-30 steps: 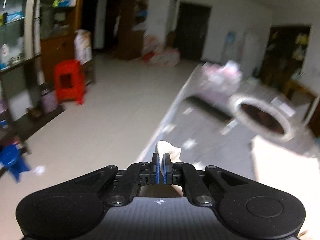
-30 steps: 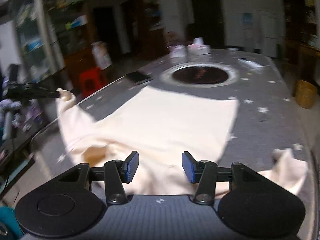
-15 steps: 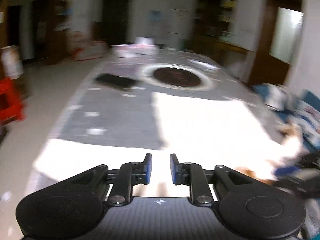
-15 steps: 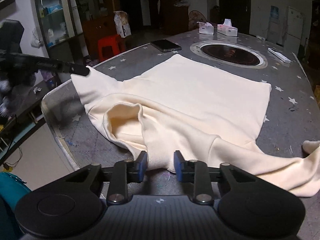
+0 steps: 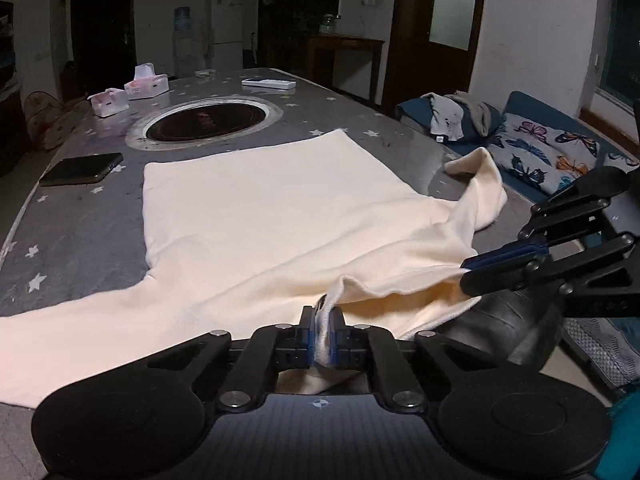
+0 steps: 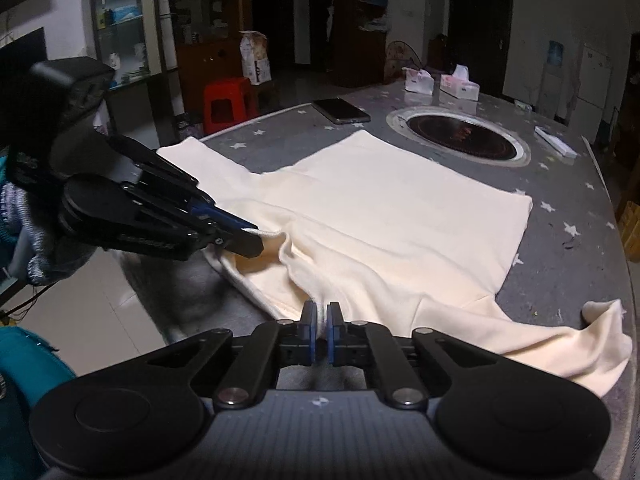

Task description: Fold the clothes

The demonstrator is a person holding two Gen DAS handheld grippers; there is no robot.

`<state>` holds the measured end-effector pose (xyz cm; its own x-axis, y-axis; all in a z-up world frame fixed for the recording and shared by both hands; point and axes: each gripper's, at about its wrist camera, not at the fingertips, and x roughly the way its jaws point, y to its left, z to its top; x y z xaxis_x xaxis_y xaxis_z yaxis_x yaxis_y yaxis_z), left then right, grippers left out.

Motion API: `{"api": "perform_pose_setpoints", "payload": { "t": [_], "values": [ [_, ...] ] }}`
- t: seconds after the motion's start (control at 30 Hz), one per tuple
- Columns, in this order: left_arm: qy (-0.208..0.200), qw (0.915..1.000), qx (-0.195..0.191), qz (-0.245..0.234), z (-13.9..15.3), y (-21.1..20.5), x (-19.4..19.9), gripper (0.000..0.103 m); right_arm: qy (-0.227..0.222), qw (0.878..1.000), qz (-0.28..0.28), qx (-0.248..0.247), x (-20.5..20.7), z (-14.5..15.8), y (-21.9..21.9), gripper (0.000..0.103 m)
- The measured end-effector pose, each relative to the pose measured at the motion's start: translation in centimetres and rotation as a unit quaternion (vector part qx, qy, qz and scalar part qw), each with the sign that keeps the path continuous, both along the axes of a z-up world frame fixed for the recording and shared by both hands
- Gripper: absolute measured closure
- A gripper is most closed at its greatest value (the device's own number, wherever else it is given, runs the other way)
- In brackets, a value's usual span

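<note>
Nearest the left wrist camera, the left gripper [image 5: 324, 330] has its fingers [image 5: 306, 330] pressed together on a fold of the cream garment [image 5: 256, 216] at the neck edge, the cloth pinched between the blue pads and bunching below them. Just beside it, to the right in that view, the right gripper [image 5: 474, 276] comes in from the side with its fingers closed on the same edge of the fabric. From the right wrist camera the right gripper [image 6: 321, 332] shows its fingers [image 6: 308, 330] drawn almost shut with a ridge of the cream garment [image 6: 400, 216] caught between them, and the left gripper [image 6: 250, 242] reaches in from the left, its tips clamped on the collar rim. The garment lies spread flat on the grey star-patterned desk [image 5: 80, 232], its body toward the middle of the desk, one sleeve stretching out to the left near edge and the other sleeve [image 5: 482, 184] rumpled at the right edge. Beyond the hem, a dark phone [image 5: 82, 169] rests on the desk to the left, and a round dark recess with a metal rim [image 5: 208, 118] sits in the desk's centre. Farther back stand two tissue boxes [image 5: 128, 94] and a flat white box [image 5: 269, 84]. Off the desk, to the right, a butterfly-print cushion [image 5: 544, 152] lies on a blue seat.
</note>
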<state>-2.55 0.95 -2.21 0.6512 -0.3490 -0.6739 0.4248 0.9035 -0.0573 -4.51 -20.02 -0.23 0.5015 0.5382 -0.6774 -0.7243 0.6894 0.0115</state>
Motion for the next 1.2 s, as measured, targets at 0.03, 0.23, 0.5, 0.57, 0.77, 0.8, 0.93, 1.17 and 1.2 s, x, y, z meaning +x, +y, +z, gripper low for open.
{"api": "perform_pose_setpoints", "payload": {
  "t": [0.03, 0.23, 0.5, 0.57, 0.77, 0.8, 0.93, 1.17, 1.2],
  "values": [
    [-0.005, 1.0, -0.002, -0.007, 0.2, 0.1, -0.6, 0.098, -0.001, 1.0, 0.004, -0.001, -0.3, 0.2, -0.1, 0.099],
    [-0.019, 0.9984, 0.006, -0.052, 0.4, 0.5, -3.2, 0.098, 0.037, 0.998, 0.054, -0.012, -2.0, 0.2, -0.4, 0.098],
    [-0.027, 0.9966, -0.012, -0.077, 1.8, 1.4, -2.6, 0.096, 0.024, 1.0, 0.018, 0.004, 0.4, 0.9, -1.3, 0.091],
    [-0.041, 0.996, -0.036, -0.07, 3.0, 1.7, -1.8, 0.096, 0.03, 0.999, 0.004, 0.013, 1.5, 0.2, -1.1, 0.091],
    [-0.04, 0.9941, -0.084, -0.056, 3.1, 0.2, 1.5, 0.096, 0.068, 0.998, 0.011, 0.008, 1.8, -2.7, -0.4, 0.091],
    [-0.025, 0.9942, -0.089, -0.055, 2.4, -0.4, 2.3, 0.096, 0.067, 0.998, 0.01, 0.01, 1.6, -2.7, -0.6, 0.091],
    [0.026, 0.9925, -0.098, -0.068, -0.2, -2.6, 4.1, 0.096, 0.05, 0.998, -0.022, 0.023, 1.7, -1.1, -3.1, 0.081],
    [0.06, 0.9875, -0.104, -0.102, -2.4, -5.0, 3.2, 0.096, -0.016, 0.987, -0.161, 0.01, 7.2, 0.9, -8.6, 0.066],
    [0.064, 0.9868, -0.106, -0.104, -2.6, -5.1, 3.0, 0.095, -0.018, 0.984, -0.18, 0.006, 8.5, 0.7, -9.2, 0.065]
  ]
}}
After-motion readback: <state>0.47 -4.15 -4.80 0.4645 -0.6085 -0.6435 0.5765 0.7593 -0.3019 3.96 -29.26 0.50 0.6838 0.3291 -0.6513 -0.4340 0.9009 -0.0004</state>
